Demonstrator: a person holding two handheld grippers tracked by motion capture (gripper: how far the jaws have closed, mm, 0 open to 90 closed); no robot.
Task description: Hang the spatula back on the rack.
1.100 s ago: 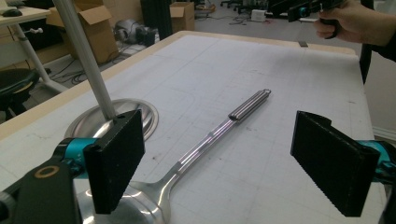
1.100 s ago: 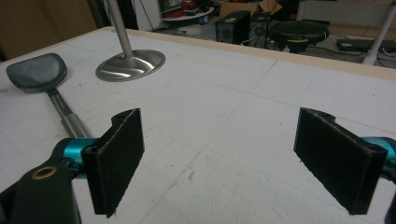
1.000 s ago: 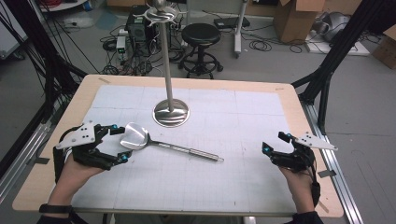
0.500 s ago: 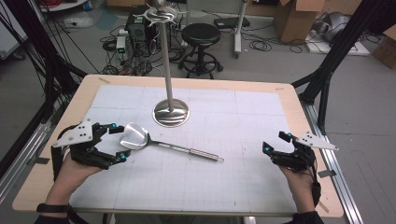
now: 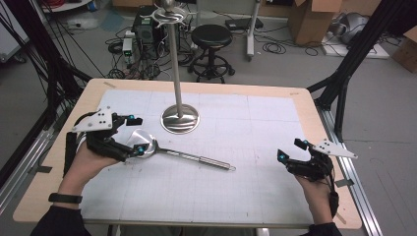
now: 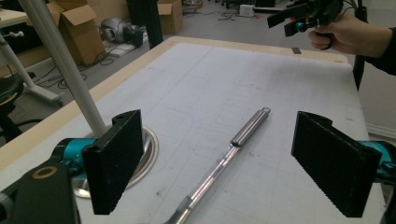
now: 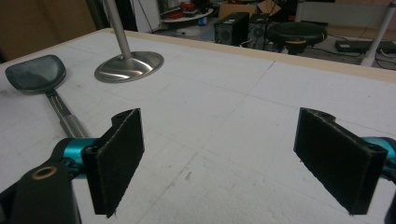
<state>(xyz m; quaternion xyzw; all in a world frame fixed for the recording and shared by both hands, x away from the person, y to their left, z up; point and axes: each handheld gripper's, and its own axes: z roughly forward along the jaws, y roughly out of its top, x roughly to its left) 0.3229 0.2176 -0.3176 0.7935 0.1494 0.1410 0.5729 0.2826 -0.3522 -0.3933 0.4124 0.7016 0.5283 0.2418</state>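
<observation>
Straddling the bowl end of the metal ladle, the left gripper stood with its jaws wide apart and nothing between the pads. The ladle lay flat on the worktop, its bowl toward the left hand and its long handle running away toward the right, ending near mid-table. The right gripper, also wide and empty, hovered well apart near the right edge. The stand's round base sat just beyond the bowl, limiting room on that side; elsewhere the surface lay open.
</observation>
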